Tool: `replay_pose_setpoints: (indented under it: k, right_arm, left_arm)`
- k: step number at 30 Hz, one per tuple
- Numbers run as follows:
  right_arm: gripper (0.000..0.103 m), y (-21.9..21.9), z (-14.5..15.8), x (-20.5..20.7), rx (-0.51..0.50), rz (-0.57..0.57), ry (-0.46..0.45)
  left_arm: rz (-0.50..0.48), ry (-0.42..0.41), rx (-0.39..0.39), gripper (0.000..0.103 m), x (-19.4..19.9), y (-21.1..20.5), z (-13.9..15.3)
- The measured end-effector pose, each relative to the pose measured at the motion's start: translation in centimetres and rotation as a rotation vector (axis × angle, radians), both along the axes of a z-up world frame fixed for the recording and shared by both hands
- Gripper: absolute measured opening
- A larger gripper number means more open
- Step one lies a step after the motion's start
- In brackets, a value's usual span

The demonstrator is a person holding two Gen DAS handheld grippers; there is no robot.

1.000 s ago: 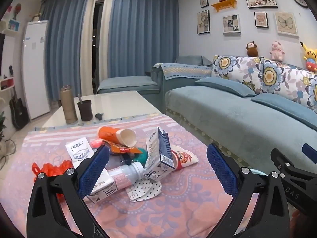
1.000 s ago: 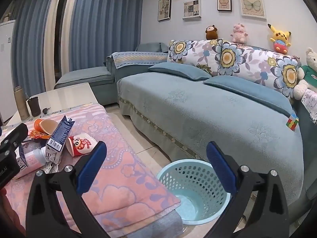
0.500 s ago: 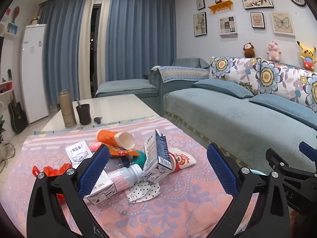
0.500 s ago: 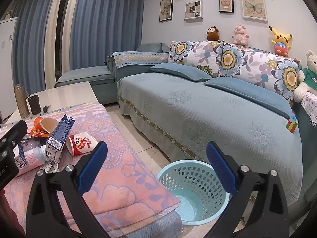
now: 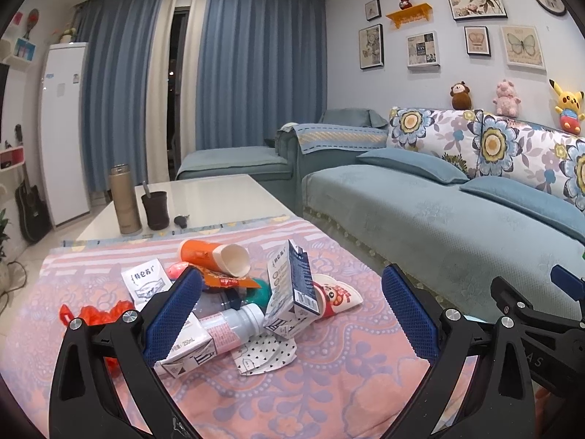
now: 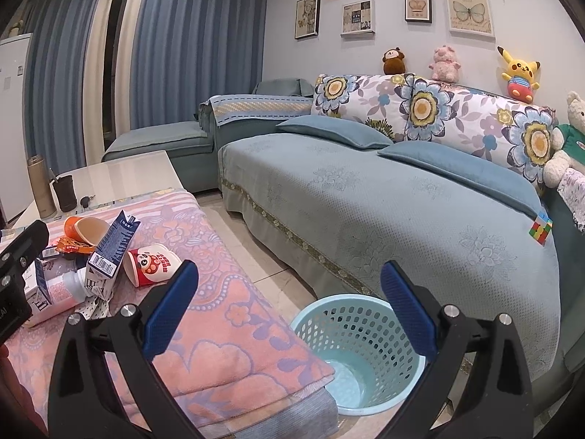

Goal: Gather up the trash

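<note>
Left gripper [image 5: 290,305] has eased back and up a bit from the trash pile [image 5: 234,300]. Left view: jaws wide apart, empty, pile just ahead between the fingers, carton [image 5: 292,292] centre. Right view: right gripper [image 6: 289,305] spread wide, empty; basket [image 6: 356,347] just below-ahead, pile [image 6: 109,259] far left.

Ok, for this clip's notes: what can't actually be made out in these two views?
- Blue basket: right wrist view, the near rim sits behind the right hand-held gripper; nothing shows on the visible bottom, the rest is hidden.
- Small carton: left wrist view, partly behind a finger of the left hand-held gripper.
- Clear bottle: under the trash pile.
- Orange wrapper: print too small to read.
</note>
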State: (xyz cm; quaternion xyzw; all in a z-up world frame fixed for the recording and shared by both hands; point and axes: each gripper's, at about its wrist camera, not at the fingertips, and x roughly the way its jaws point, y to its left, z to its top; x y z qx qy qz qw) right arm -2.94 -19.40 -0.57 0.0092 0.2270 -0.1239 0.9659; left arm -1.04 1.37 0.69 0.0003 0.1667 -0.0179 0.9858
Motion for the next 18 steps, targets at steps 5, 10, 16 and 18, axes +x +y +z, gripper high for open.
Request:
replay_pose_setpoints:
  k: [5,10,16,18]
  right_arm:
    - [0.095,0.05,0.0,0.02,-0.006,0.004,-0.004]
    - [0.095,0.08,-0.02,-0.05,-0.008,0.005,-0.007]
    - [0.095,0.23,0.05,-0.09,-0.012,0.006,-0.013]
    - [0.095,0.42,-0.05,-0.06,-0.01,0.009,-0.013]
  left_arm:
    - [0.001,-0.001,-0.002,0.095,-0.02,0.05,-0.02]
    - [0.002,-0.004,-0.011,0.096,0.01,0.17,0.0]
    - [0.002,-0.003,-0.012,0.096,0.01,0.22,0.02]
    - [0.004,-0.004,-0.01,0.095,-0.03,0.16,-0.01]
